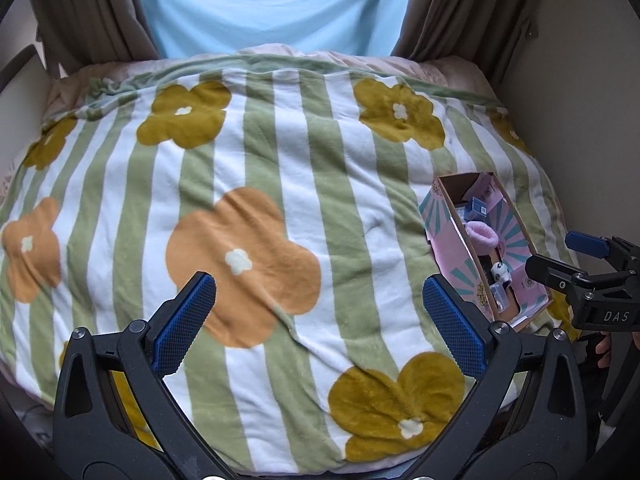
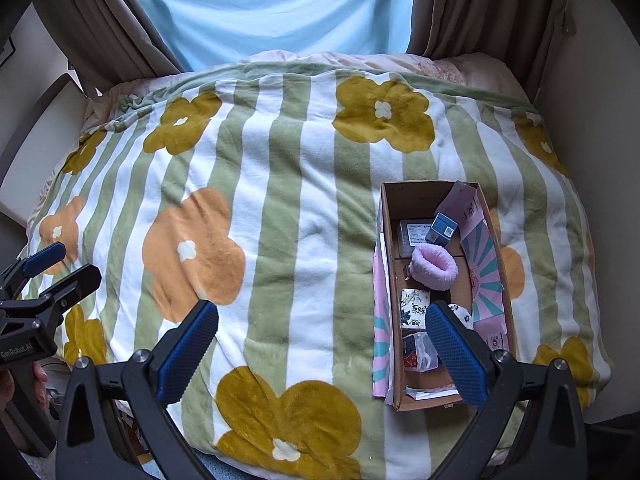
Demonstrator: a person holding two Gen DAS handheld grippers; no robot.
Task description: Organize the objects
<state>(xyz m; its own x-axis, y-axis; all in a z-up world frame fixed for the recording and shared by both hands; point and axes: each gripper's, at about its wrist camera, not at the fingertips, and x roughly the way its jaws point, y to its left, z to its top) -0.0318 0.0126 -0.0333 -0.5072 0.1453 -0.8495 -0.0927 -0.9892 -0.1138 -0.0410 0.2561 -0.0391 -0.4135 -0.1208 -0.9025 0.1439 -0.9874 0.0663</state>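
Both claws hang spread wide with nothing between the blue ribbed pads: left claw over the middle of the bed, right claw over its right half. White lettering reads "GenRobot.AI" on the left claw's black body in the right wrist view, "DAS" on the right claw's body in the left wrist view.

Just beside the right claw's right pad lies a long open cardboard box with pink and teal sunburst flaps, on the green-and-white striped blanket with yellow and orange flowers, near the bed's right edge. Inside it, far end to near end: small blue carton with a printed code leaning on a grey flat labelled pack, text too small to read; fluffy pink ring-shaped band; white floral-print packet; clear-wrapped red and white item, partly hidden by the pad.

Left and centre of the blanket are bare cloth. Beige walls hem both bed sides; brown curtains and a light blue sheet stand at the far end.
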